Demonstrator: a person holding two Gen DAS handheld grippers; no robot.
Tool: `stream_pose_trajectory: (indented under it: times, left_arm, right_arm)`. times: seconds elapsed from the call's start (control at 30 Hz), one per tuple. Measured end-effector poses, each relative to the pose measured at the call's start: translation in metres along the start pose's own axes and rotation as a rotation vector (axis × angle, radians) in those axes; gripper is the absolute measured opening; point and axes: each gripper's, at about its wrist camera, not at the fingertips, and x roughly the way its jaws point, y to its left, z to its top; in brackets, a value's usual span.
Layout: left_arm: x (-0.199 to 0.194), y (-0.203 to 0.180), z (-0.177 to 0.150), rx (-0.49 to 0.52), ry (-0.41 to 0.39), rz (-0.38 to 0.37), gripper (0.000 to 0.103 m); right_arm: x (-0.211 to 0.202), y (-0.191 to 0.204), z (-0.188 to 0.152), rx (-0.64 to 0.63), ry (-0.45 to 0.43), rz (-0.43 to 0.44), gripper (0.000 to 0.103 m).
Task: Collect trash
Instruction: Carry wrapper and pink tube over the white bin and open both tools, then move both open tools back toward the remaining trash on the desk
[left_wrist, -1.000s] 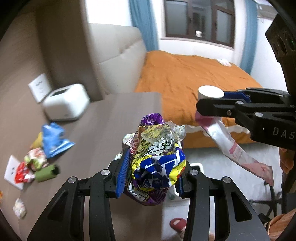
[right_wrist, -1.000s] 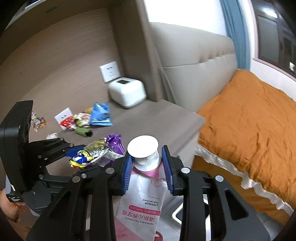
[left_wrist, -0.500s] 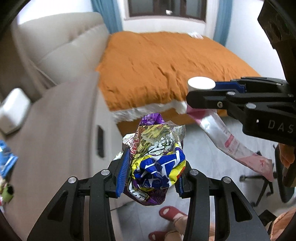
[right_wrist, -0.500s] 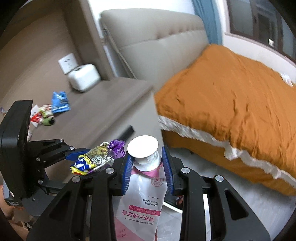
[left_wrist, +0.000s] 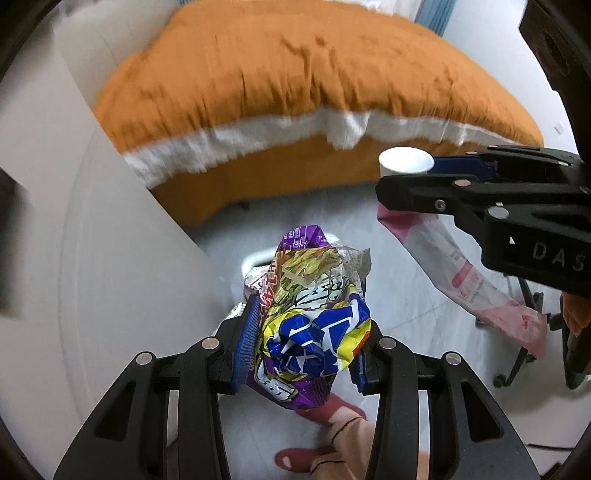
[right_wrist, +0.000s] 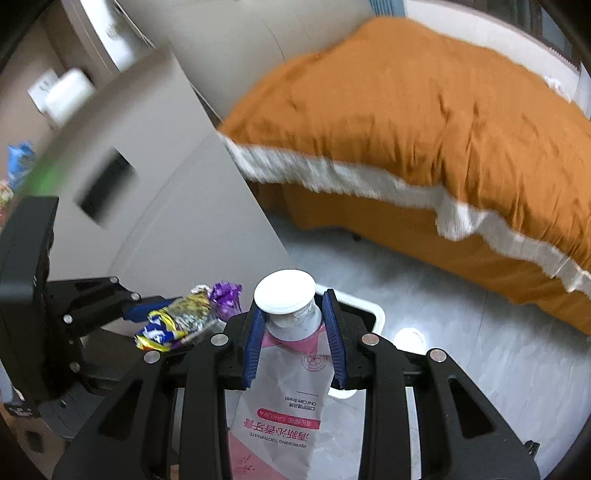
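The left hand-held gripper is clamped on a crumpled snack wrapper, purple, yellow and blue, pinched between its blue pads. Just beside it, the right hand-held gripper is closed narrow around the neck of a pink toothpaste tube, white cap above the pads and the flattened body hanging below. Both point steeply down over a grey floor, where the white rim of a bin shows behind the tube. An orange bed lies beyond, and a pale table stands left, more wrappers blurred at its far end. A red slipper shows below the left hand-held gripper
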Motion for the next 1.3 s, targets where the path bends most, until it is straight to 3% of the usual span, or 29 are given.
stream_pose_trajectory:
  times: [0.2,0.37,0.4,0.43,0.47,0.5,0.53,0.63,0.9,1.1,1.3]
  left_arm:
    - [0.094,0.003,-0.021,0.027,0.077,-0.012,0.042]
    - [0.154,0.010,-0.028,0.039,0.092,-0.023,0.043]
    - [0.158,0.012,-0.029,0.036,0.089,-0.025,0.051]
    - [0.166,0.014,-0.030,0.029,0.091,-0.027,0.084]
    - [0.176,0.016,-0.031,0.020,0.102,-0.020,0.100]
    - [0.182,0.017,-0.031,0.017,0.100,-0.009,0.098]
    - [0.188,0.018,-0.032,0.020,0.108,-0.003,0.098]
    - [0.199,0.017,-0.036,0.032,0.118,0.019,0.098]
    - [0.171,0.011,-0.031,0.026,0.113,0.000,0.098]
    - [0.111,0.006,-0.014,-0.010,0.062,0.003,0.098]
    - [0.030,0.000,0.008,-0.044,-0.030,0.021,0.098]
  right_arm:
    - [0.088,-0.029,-0.035,0.006,0.070,0.009,0.033]
    - [0.137,-0.040,-0.050,-0.007,0.098,0.011,0.033]
    - [0.147,-0.042,-0.053,-0.014,0.110,0.013,0.034]
    - [0.157,-0.045,-0.057,-0.024,0.126,0.012,0.042]
    - [0.164,-0.048,-0.059,-0.028,0.133,0.001,0.078]
    - [0.171,-0.053,-0.063,-0.029,0.133,-0.022,0.092]
    - [0.174,-0.054,-0.066,-0.030,0.137,-0.025,0.097]
    - [0.180,-0.060,-0.071,-0.031,0.162,-0.054,0.097]
    - [0.144,-0.052,-0.065,-0.040,0.165,-0.073,0.098]
    - [0.093,-0.033,-0.043,-0.055,0.123,-0.075,0.098]
    - [0.014,-0.017,-0.013,-0.028,0.034,-0.083,0.098]
